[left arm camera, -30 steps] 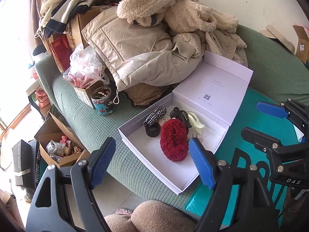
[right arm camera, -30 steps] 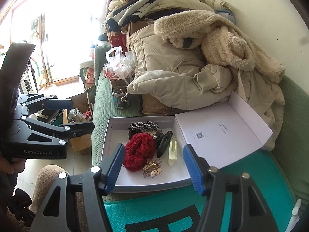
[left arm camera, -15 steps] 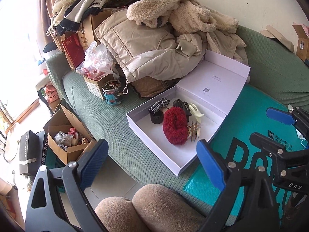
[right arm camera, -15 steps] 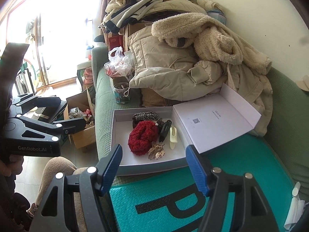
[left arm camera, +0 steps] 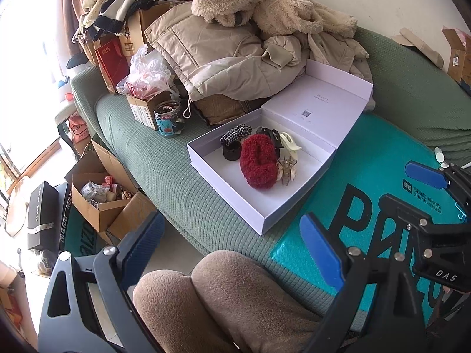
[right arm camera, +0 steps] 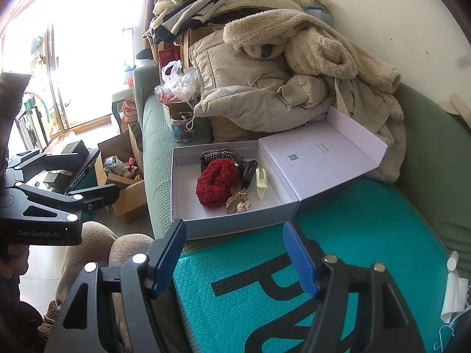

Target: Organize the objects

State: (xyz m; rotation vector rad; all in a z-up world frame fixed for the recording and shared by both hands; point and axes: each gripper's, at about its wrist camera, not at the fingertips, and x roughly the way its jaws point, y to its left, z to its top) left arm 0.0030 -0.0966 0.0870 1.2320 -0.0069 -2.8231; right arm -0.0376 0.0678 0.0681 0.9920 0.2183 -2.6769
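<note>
An open white box (left arm camera: 232,203) (right arm camera: 188,223) lies on the green sofa, its lid (left arm camera: 321,108) (right arm camera: 321,153) folded back. Inside lie a red fluffy scrunchie (left arm camera: 259,161) (right arm camera: 216,184), a checked scrunchie (left arm camera: 235,133) (right arm camera: 219,154), a black band (left arm camera: 231,151), black clips (left arm camera: 270,135) (right arm camera: 248,170), a cream clip (left arm camera: 290,144) (right arm camera: 261,181) and a small decorated clip (left arm camera: 287,170) (right arm camera: 238,203). My left gripper (left arm camera: 232,245) is open and empty, held back above the person's knees. My right gripper (right arm camera: 235,260) is open and empty over the teal mat, short of the box.
A teal mat (left arm camera: 368,194) (right arm camera: 353,235) lies right of the box. Coats (left arm camera: 235,44) (right arm camera: 279,88) are piled behind it. A jar (left arm camera: 169,117) (right arm camera: 181,126) and a bag-filled carton (left arm camera: 144,88) stand to the left. A carton of items (left arm camera: 100,200) (right arm camera: 123,173) sits on the floor.
Both grippers have pulled back from the box, which now looks smaller and farther away. Both stay open and empty. The contents of the box have not moved.
</note>
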